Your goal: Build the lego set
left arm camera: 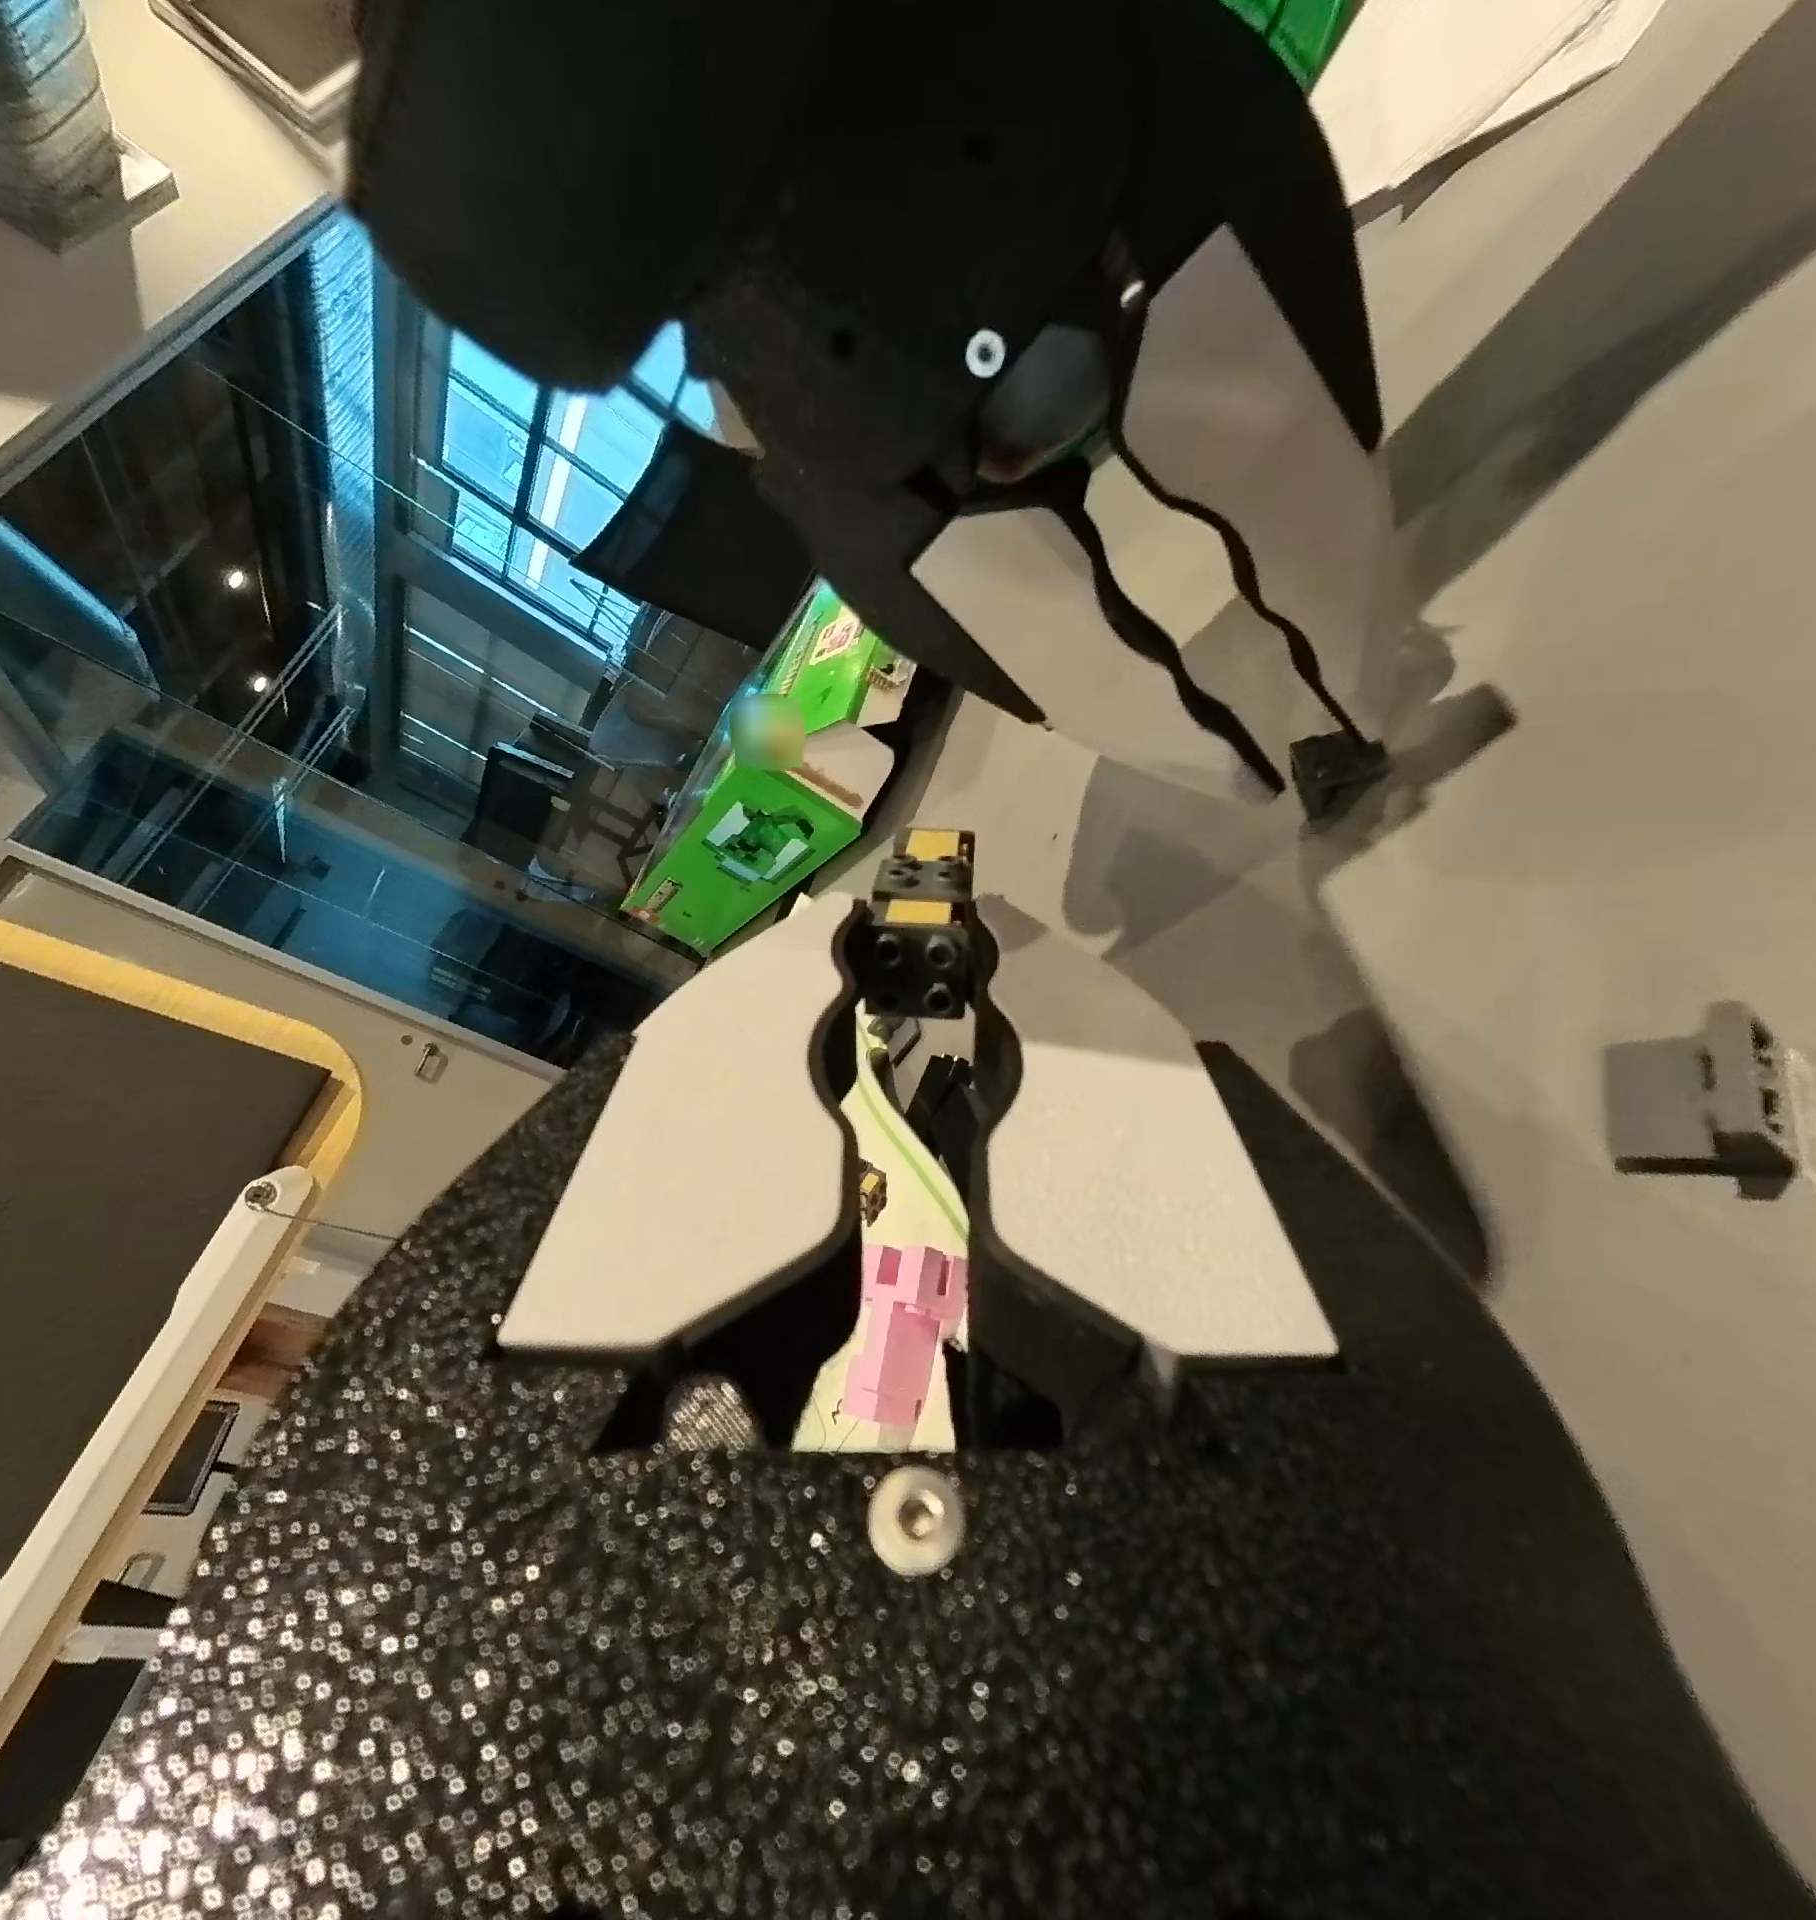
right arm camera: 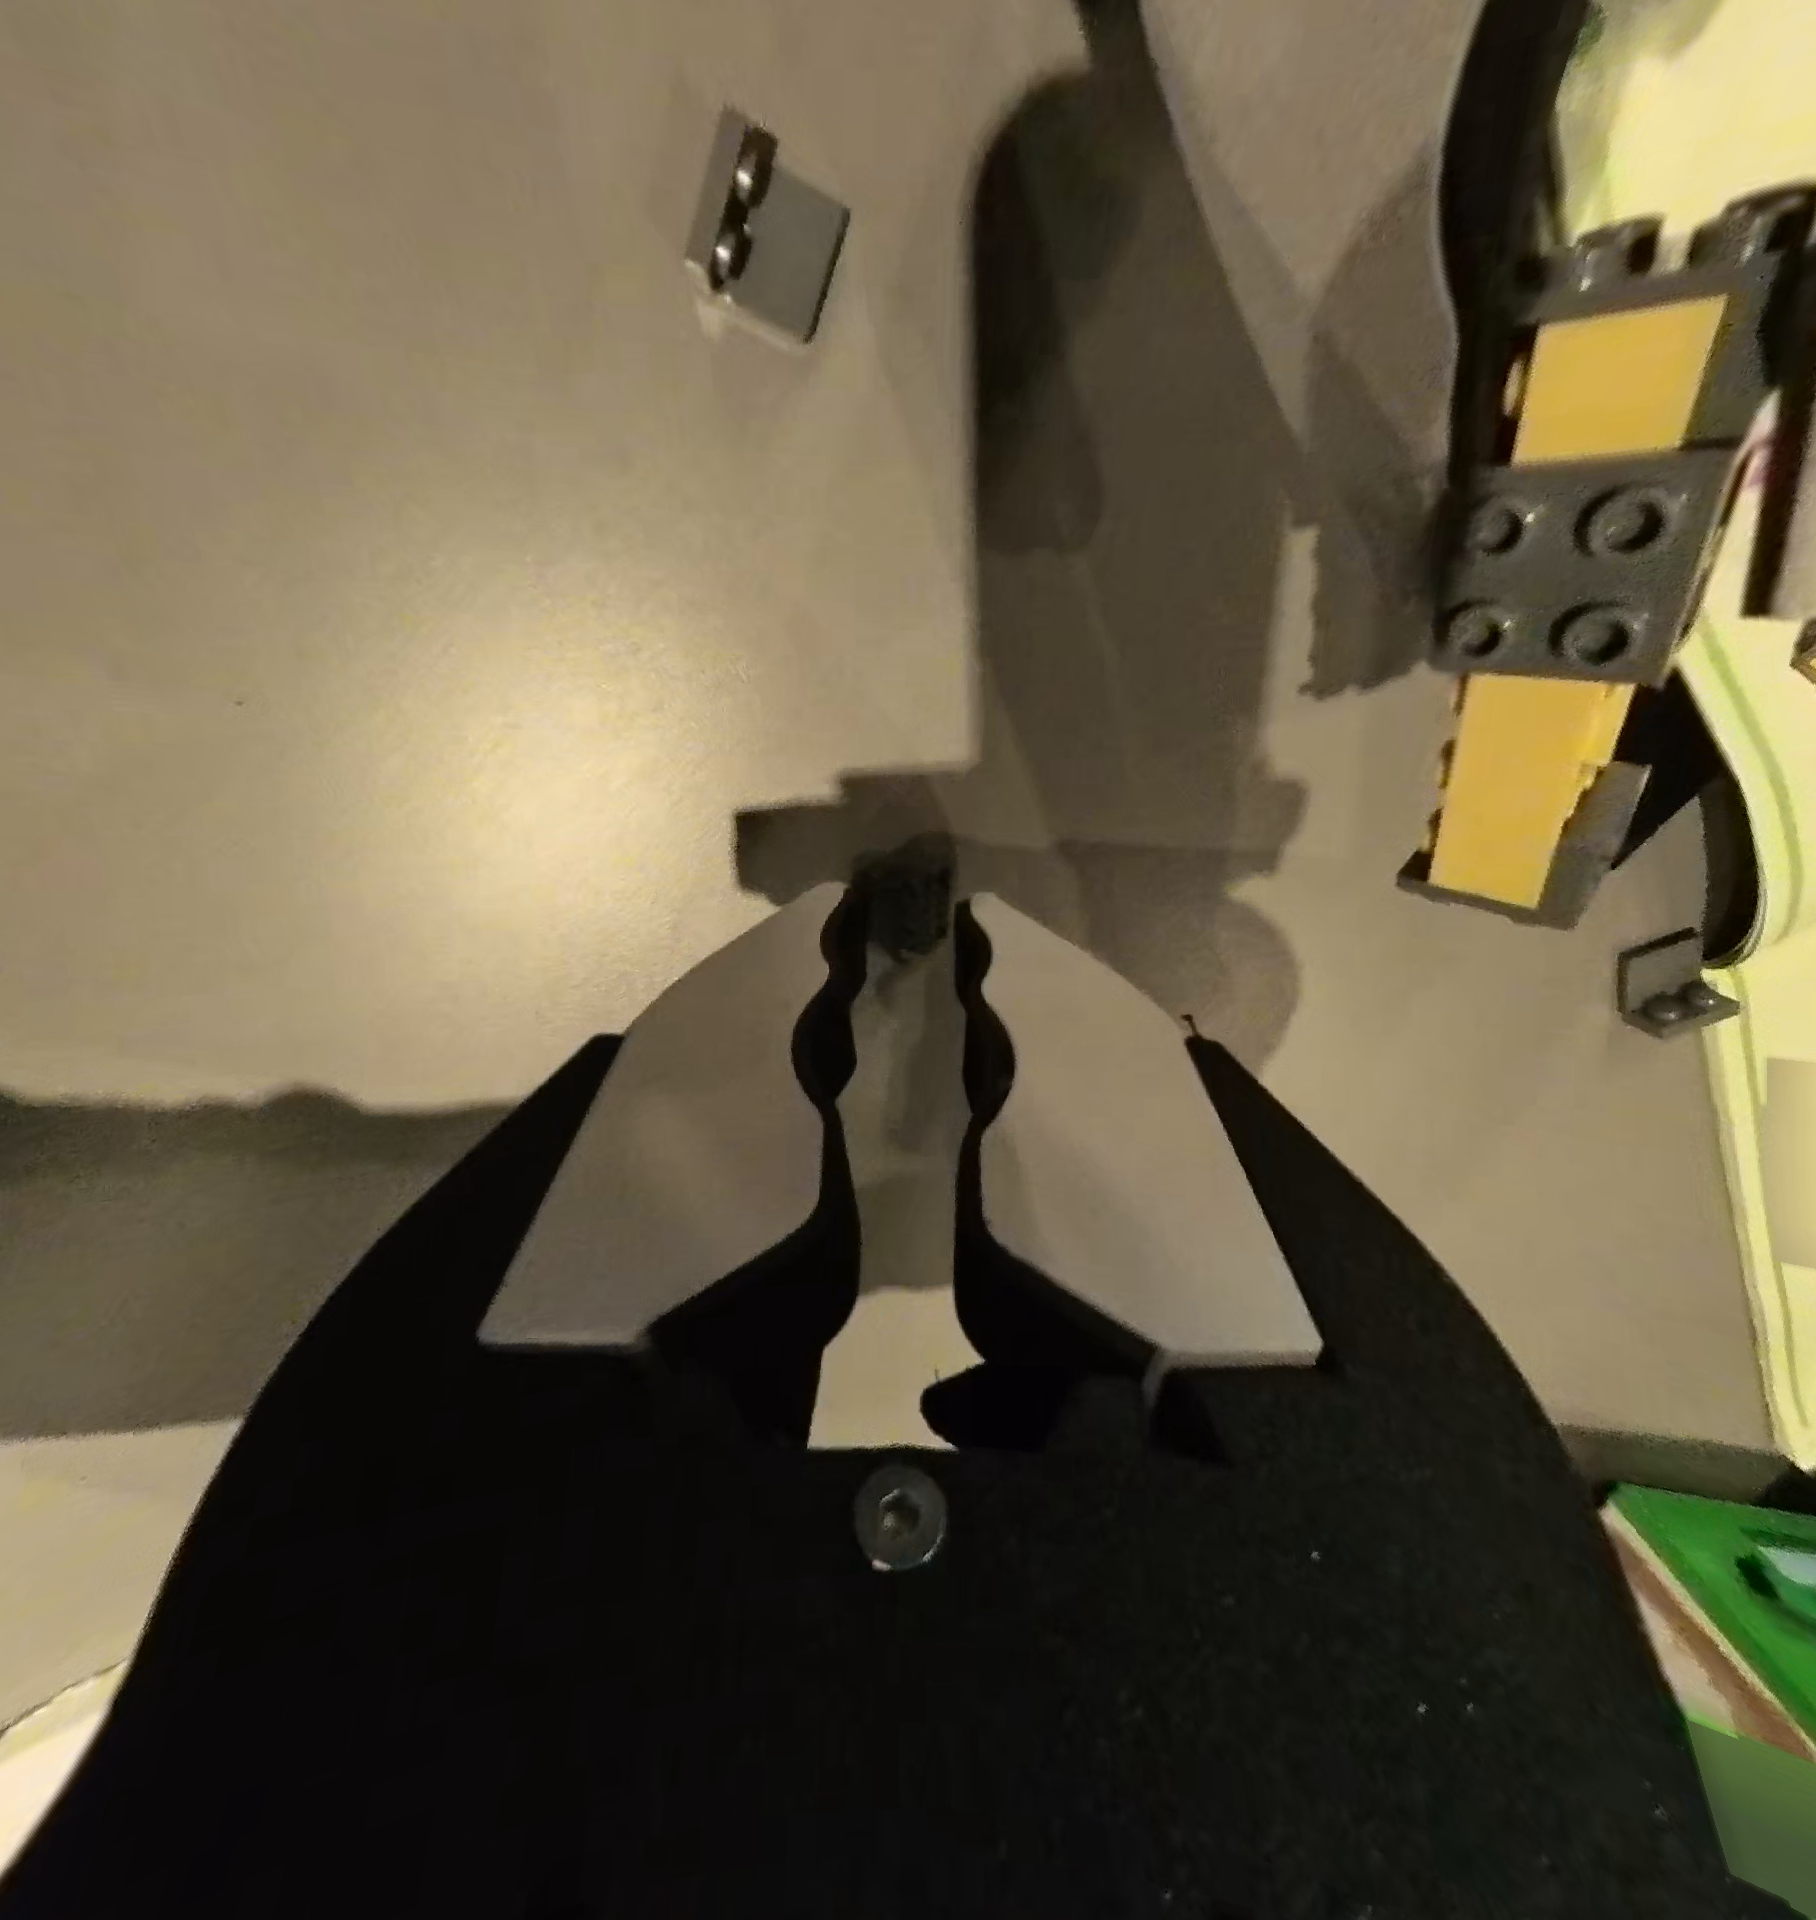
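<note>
Two fingers of the right gripper (right arm camera: 909, 914) are standing slightly parted around a small dark brick (right arm camera: 902, 902) on the counter (right arm camera: 364, 623), at the middle of the right wrist frame; whether they are pinching it cannot be told. Farther off, at upper right, the left gripper (left arm camera: 909, 935) is clamping the black-and-yellow assembly (right arm camera: 1527, 561), its long axis running up and down the frame. A grey plate (right arm camera: 769, 244) is lying at upper left, well apart.
</note>
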A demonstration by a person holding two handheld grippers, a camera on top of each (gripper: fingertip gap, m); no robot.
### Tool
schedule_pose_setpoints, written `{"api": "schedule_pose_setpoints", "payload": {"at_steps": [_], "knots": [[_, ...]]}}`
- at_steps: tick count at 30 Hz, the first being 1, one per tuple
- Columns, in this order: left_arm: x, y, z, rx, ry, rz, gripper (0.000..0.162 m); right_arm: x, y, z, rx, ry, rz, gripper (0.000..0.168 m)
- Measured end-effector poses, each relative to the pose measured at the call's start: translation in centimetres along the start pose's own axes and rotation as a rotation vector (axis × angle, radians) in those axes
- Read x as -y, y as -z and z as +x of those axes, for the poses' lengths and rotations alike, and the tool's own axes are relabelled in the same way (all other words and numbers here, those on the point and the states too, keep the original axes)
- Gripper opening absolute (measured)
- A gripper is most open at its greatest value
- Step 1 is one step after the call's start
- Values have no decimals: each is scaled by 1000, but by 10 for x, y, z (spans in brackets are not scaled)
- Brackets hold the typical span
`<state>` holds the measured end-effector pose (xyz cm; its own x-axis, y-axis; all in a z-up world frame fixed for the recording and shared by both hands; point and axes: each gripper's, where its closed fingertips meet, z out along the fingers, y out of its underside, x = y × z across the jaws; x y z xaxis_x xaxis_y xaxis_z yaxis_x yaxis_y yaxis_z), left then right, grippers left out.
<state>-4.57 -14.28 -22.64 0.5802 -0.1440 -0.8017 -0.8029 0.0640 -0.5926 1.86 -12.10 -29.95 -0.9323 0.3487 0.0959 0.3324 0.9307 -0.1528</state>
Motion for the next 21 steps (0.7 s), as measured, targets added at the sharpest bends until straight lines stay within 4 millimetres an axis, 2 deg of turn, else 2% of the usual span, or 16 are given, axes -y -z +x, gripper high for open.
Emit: {"api": "schedule_pose_setpoints", "payload": {"at_steps": [7,12,16,21], "knots": [[0,0,0,-2,1,0,17,0,0,0,25,-24,-9,7],[0,0,0,-2,2,1,17,3,0,-3,25,-54,12,7],[0,0,0,-1,5,2,17,3,1,-4,-32,-65,20,6],[0,0,-1,2,12,3,17,2,5,-4,-149,-155,111,5]]}}
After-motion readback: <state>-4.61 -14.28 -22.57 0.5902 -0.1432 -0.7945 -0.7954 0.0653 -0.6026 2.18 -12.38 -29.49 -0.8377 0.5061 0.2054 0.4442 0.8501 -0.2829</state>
